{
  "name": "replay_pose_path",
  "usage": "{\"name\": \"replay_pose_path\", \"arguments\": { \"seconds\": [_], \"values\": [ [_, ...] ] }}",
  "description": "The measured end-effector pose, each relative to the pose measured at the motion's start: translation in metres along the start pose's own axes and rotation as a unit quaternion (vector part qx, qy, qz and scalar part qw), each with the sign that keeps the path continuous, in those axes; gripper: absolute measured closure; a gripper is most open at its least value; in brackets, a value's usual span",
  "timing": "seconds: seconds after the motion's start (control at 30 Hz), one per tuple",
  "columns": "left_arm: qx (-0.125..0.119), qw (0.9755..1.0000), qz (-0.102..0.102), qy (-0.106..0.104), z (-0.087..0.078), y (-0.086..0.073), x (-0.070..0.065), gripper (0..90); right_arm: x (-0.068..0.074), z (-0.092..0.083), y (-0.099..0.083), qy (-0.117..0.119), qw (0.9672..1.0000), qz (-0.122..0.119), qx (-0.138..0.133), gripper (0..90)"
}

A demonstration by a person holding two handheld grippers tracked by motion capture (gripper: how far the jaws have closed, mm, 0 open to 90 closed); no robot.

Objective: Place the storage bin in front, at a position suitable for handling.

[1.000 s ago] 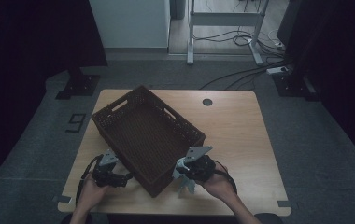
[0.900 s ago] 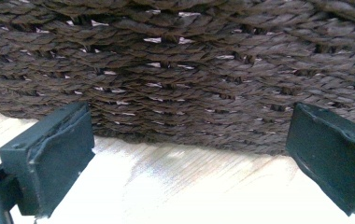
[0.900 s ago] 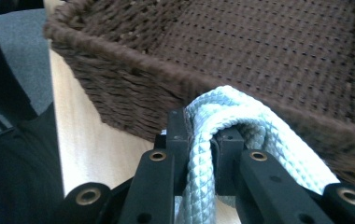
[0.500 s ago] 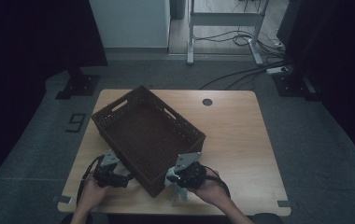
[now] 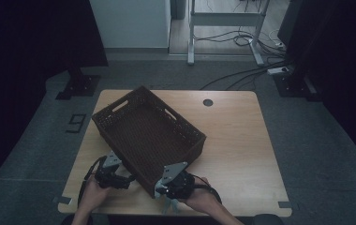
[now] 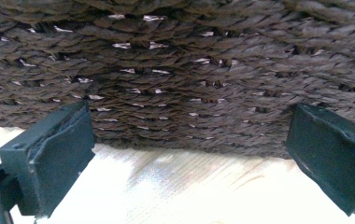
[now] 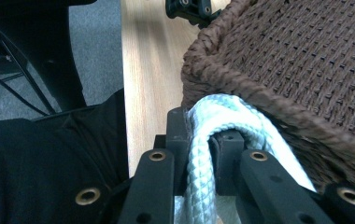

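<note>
Right gripper [image 5: 167, 188], at the near edge of the table [image 5: 241, 140], is clenched on a white rope [image 7: 203, 154]: in the right gripper view the braided cord loops over between its two black jaws and presses against the near corner of the brown woven basket [image 5: 148, 133], just below the rim. In the high view a pale end of that rope hangs under the gripper at the table's near edge. Left gripper [image 5: 125, 178] sits to the left of it, low on the table, its jaws standing wide apart and released, aimed at the basket's near wall with nothing between them; the left gripper view shows the weave close ahead and bare tabletop below. The basket lies skewed across the table's left half and looks empty. My reading is that the rope is meant to go over the rim into the basket. The risks from here: the loop could catch on the rough braided rim and drag or tip the light basket, since the left gripper does not yet steady it; the loose tail could trail off the near edge and pull the rope back out; or opening too soon would drop it outside the wall.
</note>
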State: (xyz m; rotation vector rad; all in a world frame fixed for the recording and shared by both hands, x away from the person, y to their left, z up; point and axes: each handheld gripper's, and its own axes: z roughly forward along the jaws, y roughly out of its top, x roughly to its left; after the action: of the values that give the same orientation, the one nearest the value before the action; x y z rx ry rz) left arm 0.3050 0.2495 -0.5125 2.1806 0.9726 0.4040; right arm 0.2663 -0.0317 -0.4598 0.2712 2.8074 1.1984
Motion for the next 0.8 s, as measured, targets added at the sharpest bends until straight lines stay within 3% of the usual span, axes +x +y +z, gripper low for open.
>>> {"name": "replay_pose_path", "arguments": {
  "seconds": [0.23,0.43,0.67,0.8],
  "values": [
    [0.002,1.0000,-0.003,-0.001,-0.001,-0.001,0.001,0.5,0.000,0.009,-0.004,0.007,0.9999,0.001,0.013,81.0],
    [0.005,0.9997,-0.025,0.008,-0.008,-0.008,0.009,0.6,0.000,0.021,-0.011,0.009,0.9993,-0.004,0.036,81.0],
    [0.050,0.9971,-0.051,0.028,-0.010,-0.024,0.025,0.6,-0.001,0.022,-0.013,0.004,0.9993,0.001,0.038,81.3],
    [0.064,0.9960,-0.058,0.025,-0.006,-0.028,0.028,0.5,-0.006,0.018,-0.016,-0.006,0.9991,0.009,0.041,81.5]
  ]
}}
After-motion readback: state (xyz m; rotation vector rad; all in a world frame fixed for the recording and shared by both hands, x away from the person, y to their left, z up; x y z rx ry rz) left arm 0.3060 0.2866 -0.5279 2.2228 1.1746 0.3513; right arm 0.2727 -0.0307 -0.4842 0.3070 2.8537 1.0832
